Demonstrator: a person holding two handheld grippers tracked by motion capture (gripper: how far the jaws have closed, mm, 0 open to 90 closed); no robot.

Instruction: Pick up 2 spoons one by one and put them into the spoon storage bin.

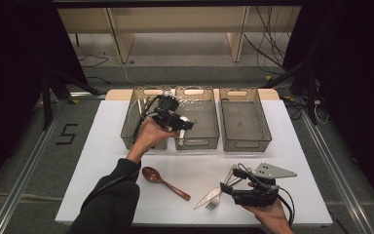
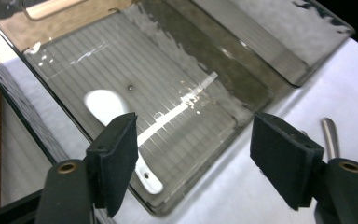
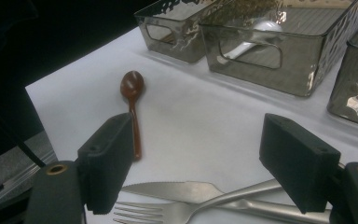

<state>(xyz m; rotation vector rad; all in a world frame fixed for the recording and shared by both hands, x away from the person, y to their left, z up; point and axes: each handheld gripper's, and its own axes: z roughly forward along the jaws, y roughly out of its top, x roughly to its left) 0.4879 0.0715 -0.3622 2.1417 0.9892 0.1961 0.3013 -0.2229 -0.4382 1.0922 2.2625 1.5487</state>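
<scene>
My left gripper (image 1: 182, 123) hangs over the near part of the middle smoky plastic bin (image 1: 197, 142), jaws open and nothing between them (image 2: 193, 140). A white spoon (image 2: 103, 105) lies on that bin's ribbed floor, below the left pad, and is seen through the bin's wall (image 3: 261, 29) in the right gripper view. My right gripper (image 1: 226, 187) sits low at the table's front right, open (image 3: 196, 154), just above a steel knife (image 3: 177, 189) and fork (image 3: 168, 212) that lie crossed. A brown wooden spoon (image 1: 163, 181) lies on the white table, left of them.
Three bins stand side by side at the back of the table: the left one (image 1: 131, 127), the middle one and the right one (image 1: 246, 142). A metal handle (image 2: 330, 135) lies on the table beyond the bin. The table's front edge is close to the right hand.
</scene>
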